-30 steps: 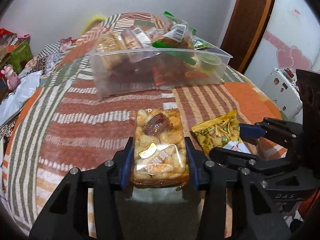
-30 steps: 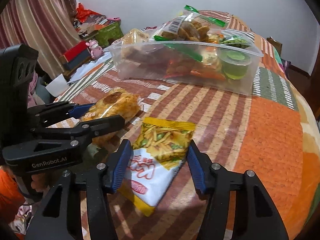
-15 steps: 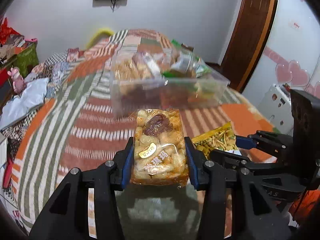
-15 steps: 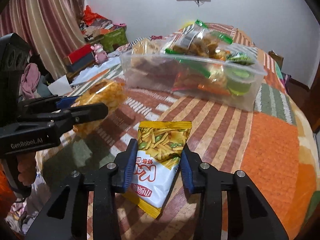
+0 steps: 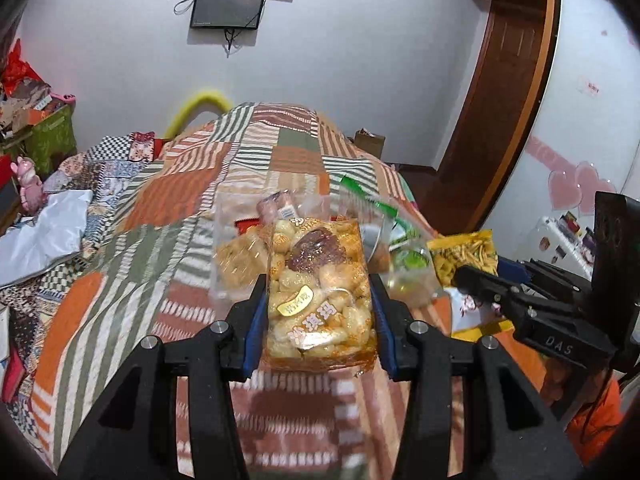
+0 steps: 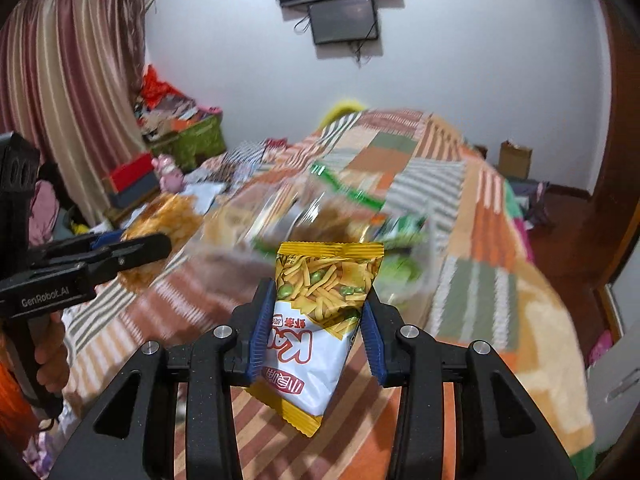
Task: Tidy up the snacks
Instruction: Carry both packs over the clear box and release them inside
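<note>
My left gripper is shut on a clear pack of puffed rice cakes and holds it in the air above the quilt. My right gripper is shut on a yellow and white snack bag, also lifted. The clear plastic bin full of snack packs sits just beyond both, blurred in the right wrist view. The right gripper with its bag shows at the right of the left wrist view. The left gripper with its pack shows at the left of the right wrist view.
The bin rests on a patchwork quilt over a bed. A white cloth and a pink toy lie at the left edge. A door and a white cabinet stand to the right. Curtains hang at the left.
Both grippers have lifted their snacks off the quilt and tilted upward. The right gripper closed on the yellow bag. The bin now sits lower and partly behind the held packs.
</note>
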{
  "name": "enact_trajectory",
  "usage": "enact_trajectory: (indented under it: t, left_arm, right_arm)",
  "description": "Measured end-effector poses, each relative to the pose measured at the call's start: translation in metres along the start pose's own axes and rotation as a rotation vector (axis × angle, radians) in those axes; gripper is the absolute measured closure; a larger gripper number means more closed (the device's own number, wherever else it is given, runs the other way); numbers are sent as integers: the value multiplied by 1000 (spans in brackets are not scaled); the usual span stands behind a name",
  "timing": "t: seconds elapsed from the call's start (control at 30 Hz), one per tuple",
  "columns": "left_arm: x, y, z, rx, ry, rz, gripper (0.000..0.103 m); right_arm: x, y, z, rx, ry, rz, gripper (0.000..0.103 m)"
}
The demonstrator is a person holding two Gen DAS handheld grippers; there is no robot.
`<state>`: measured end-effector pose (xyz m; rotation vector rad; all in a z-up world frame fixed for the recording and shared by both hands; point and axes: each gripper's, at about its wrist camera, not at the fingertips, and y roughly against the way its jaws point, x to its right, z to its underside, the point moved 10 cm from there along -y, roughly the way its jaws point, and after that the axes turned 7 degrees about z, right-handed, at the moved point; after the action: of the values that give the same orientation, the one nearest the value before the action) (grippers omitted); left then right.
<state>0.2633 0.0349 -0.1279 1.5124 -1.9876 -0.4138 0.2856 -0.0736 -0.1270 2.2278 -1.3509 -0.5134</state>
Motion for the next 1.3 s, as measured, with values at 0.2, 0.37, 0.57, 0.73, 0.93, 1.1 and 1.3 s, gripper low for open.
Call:
enact_trajectory:
  t: [0.2, 0.37, 0.57, 0.73, 0.93, 1.1, 1.3]
  left_arm:
    - [2, -31, -23, -2, -22, 2, 57]
    - [-4, -64, -36, -31, -15, 19, 57]
    - [-18, -102, -33, -72, -7, -7, 57]
    - [-24, -111, -29, -56, -12, -11, 58]
    - [-23, -107, -25, -71, -47, -43, 56]
    - [-20, -90, -26, -49, -51, -47, 41]
    - [-7, -54, -34, 18, -86, -61, 38]
  right_arm:
    - [19, -11, -26, 48, -14, 46, 66]
    - [24, -34, -35, 41, -8, 61, 66]
    - [23, -71, -23, -19, 9, 66, 66]
    - [32, -80, -14, -44, -37, 32, 66]
    - [32, -77, -15, -62, -40, 39, 62]
    - [34, -70, -19, -51, -22, 80, 38]
    - [31, -38, -28, -8, -16, 78, 35]
